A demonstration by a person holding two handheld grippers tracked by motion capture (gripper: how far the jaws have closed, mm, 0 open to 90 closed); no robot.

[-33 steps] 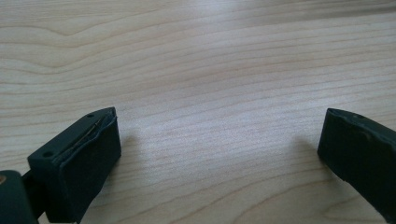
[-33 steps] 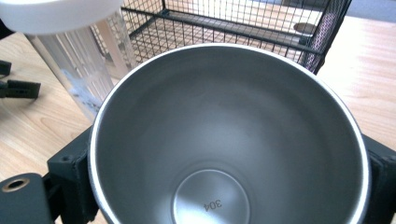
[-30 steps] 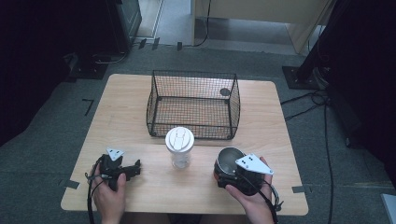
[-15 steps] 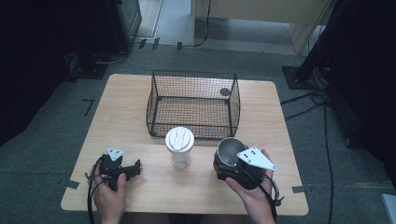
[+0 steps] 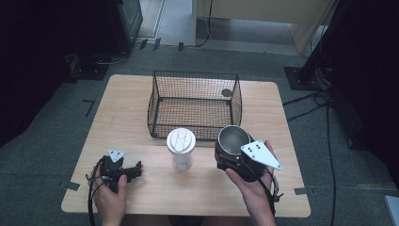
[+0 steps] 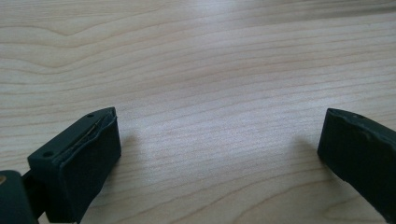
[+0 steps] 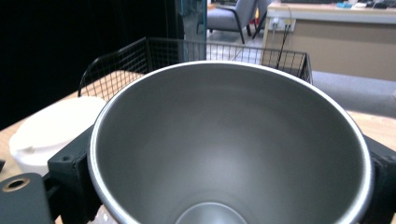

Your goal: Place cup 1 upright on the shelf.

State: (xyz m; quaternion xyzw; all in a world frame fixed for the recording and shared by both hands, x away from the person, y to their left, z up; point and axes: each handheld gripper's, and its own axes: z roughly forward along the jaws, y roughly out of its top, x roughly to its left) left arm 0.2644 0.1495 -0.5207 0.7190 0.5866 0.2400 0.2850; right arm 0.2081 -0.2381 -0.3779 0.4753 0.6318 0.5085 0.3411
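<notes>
- Gripping the steel cup (image 5: 233, 140), your right gripper (image 5: 237, 157) has a jaw pressed on each side of its wall; the cup looks lifted off the table (image 5: 141, 108), though the high view leaves that unsure.
- Your left gripper (image 5: 123, 170) rests at the near left of the table, jaws spread wide over bare wood.
- Between the two stands a clear cup with a white lid (image 5: 180, 141).
- Behind it sits the black wire basket (image 5: 195, 104), just beyond the steel cup.
</notes>
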